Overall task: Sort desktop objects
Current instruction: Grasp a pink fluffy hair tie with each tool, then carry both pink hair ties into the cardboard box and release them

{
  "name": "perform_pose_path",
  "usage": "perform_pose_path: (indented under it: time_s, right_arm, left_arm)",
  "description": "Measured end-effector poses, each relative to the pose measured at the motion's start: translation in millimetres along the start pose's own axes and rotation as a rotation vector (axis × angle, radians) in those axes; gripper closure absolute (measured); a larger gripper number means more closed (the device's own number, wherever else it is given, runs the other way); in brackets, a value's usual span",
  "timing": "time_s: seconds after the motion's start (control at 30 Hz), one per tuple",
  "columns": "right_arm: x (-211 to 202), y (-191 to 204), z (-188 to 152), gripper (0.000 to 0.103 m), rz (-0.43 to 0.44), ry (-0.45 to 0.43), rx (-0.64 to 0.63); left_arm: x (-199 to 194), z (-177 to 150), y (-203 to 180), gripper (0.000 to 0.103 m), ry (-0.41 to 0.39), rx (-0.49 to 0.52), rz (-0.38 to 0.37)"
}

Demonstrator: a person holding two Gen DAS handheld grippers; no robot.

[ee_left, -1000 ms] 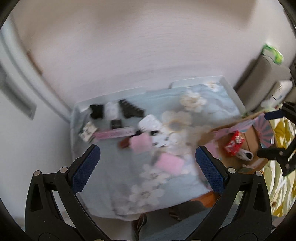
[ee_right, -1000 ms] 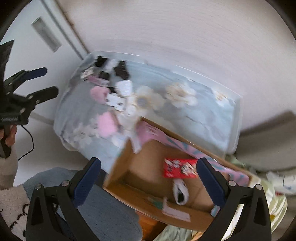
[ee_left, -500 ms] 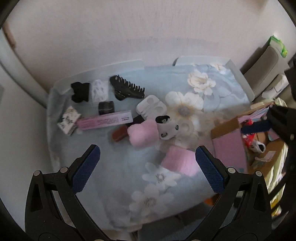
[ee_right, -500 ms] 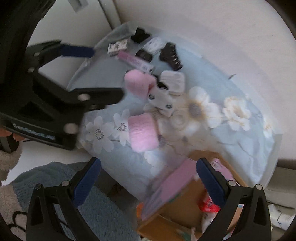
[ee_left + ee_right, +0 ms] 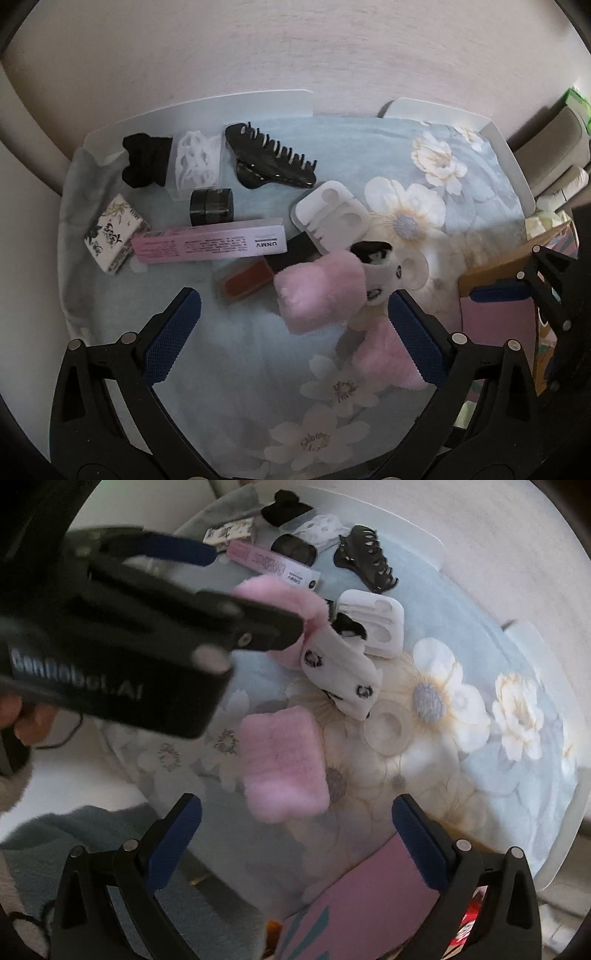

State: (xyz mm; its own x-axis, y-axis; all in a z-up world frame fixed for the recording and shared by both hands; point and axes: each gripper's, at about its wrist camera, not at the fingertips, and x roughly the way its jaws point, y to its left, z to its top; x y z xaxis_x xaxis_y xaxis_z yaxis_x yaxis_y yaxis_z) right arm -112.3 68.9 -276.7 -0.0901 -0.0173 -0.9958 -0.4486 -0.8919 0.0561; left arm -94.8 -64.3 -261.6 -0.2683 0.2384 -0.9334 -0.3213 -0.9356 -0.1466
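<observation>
Left tongs [image 5: 291, 334] apart, nothing between them, hanging over the lower middle of the floral-clothed desk [image 5: 229, 369]. Right tongs [image 5: 295, 832] also apart and empty, at the bottom of their own view.

Through the left camera we see objects scattered across the upper half of the frame: black hair claw [image 5: 269, 158], white moulded tray [image 5: 330, 216], pink carton [image 5: 208, 242], small dark jar [image 5: 211, 202], patterned packet [image 5: 114, 234], black scrunchie [image 5: 146, 160], clear packet of white bands [image 5: 197, 160]. A red-brown tube [image 5: 245, 282] is partly tucked under the carton and a pink fluffy piece [image 5: 319, 291].

A second pink fluffy piece [image 5: 282, 764] lies centre frame in the right view; in the left view the right finger covers most of it.

A white sock with black marks [image 5: 341, 668] overlaps the first pink piece. A cardboard box [image 5: 491, 273] is cut off at the right edge, its contents hidden. The left tongs' body blurs the upper left of the right view.
</observation>
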Motion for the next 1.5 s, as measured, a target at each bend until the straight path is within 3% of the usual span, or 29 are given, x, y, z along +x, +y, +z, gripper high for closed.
perform_pose_path:
  time_s: [0.2, 0.47, 0.57, 0.67, 0.8, 0.93, 1.5]
  right_arm:
    - [14.9, 16.0, 7.2, 0.009, -0.049, 0.013, -0.1]
    - [27.3, 11.9, 10.5, 0.021, 0.012, 0.017, -0.071]
    - [32.2, 8.7, 8.8, 0.036, 0.037, 0.026, -0.055]
    - [37.9, 5.7, 7.2, 0.049, 0.05, 0.038, -0.039]
    - [37.9, 4.4, 7.3, 0.058, 0.029, 0.031, -0.04]
    - [36.6, 4.1, 6.4, 0.061, 0.022, 0.02, -0.039]
    - [-2.8, -10.8, 0.6, 0.061, 0.071, -0.044, 0.015]
  left_arm:
    - [6.0, -0.4, 11.5, 0.019, 0.009, -0.042, -0.019]
    - [14.1, -6.1, 21.7, 0.02, 0.016, -0.095, -0.066]
    - [17.9, -7.7, 21.3, 0.021, 0.015, -0.09, -0.077]
    - [20.4, -8.4, 18.1, 0.037, 0.014, -0.083, -0.1]
    - [20.0, -10.0, 14.7, 0.072, 0.001, -0.082, -0.159]
    - [19.3, -11.3, 10.5, 0.085, -0.004, -0.081, -0.192]
    - [-37.3, -6.3, 20.7, 0.09, -0.08, -0.079, -0.167]
